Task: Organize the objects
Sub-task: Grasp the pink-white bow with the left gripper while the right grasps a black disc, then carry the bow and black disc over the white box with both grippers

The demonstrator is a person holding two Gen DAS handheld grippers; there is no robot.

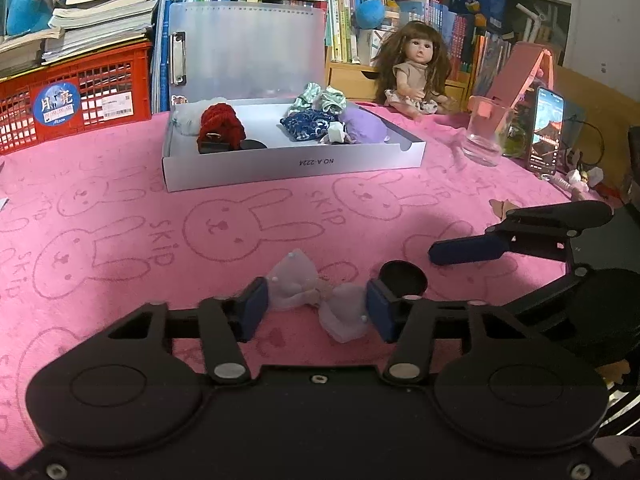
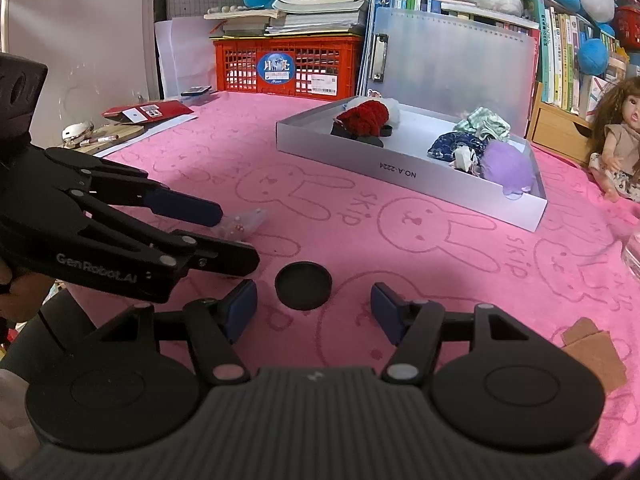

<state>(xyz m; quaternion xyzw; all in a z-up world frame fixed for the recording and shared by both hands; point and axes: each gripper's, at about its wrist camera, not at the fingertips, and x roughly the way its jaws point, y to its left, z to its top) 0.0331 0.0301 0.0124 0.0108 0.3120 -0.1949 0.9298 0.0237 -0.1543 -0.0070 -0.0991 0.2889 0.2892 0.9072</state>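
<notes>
A sheer white bow (image 1: 316, 296) lies on the pink cloth between the open fingers of my left gripper (image 1: 316, 312); the pads are beside it, not closed on it. It shows partly behind the left gripper in the right wrist view (image 2: 244, 222). A round black disc (image 1: 402, 279) (image 2: 303, 285) lies just right of the bow, in front of my open, empty right gripper (image 2: 314, 312). The right gripper's fingers (image 1: 468, 250) reach in from the right. A shallow white box (image 1: 292, 164) (image 2: 400, 172) holds a red knitted item (image 1: 220, 124), blue patterned cloth (image 1: 304, 126), green cloth and a purple fluffy item (image 2: 506, 168).
A doll (image 1: 416, 70) sits behind the box at the right. A glass (image 1: 484, 136) and a phone (image 1: 546, 130) stand at the far right. A red crate (image 1: 72, 100) with books is at the back left. A brown cardboard piece (image 2: 592, 350) lies at the right.
</notes>
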